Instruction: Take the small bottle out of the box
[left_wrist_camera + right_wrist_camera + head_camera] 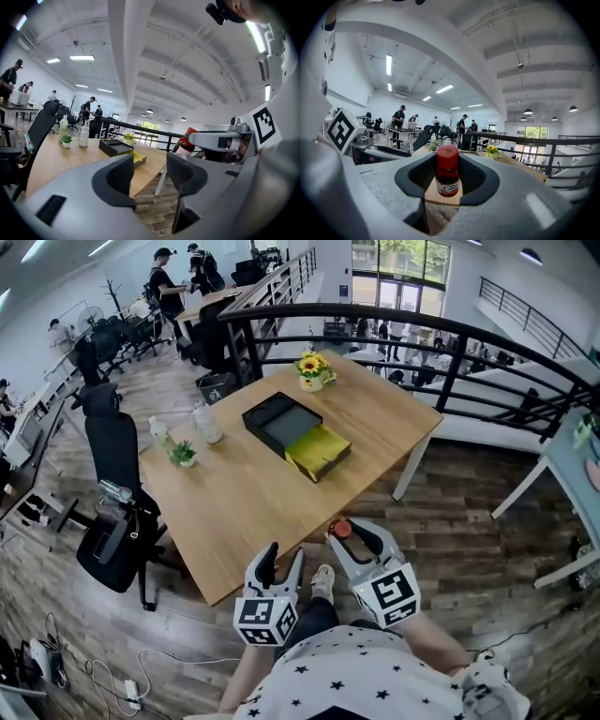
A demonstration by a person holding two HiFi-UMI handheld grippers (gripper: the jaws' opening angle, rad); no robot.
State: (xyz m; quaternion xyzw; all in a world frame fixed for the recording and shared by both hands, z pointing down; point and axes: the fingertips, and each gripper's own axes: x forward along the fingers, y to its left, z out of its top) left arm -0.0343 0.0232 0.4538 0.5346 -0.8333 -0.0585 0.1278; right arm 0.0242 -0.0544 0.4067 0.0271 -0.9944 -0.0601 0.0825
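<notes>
Right gripper [449,180] clamped on small bottle [447,164], axis upright, over table [244,498] near edge. Box [281,423] well apart at 11 o'clock. Left gripper [149,171] agape, empty.

- Near half of the wooden table [246,507] lies bare.
- The open black box [281,423] and a yellow tray [319,452] fill the middle.
- Two bottles [206,423] and a small plant [183,454] stand at the left edge; an office chair [117,493] blocks that side.
</notes>
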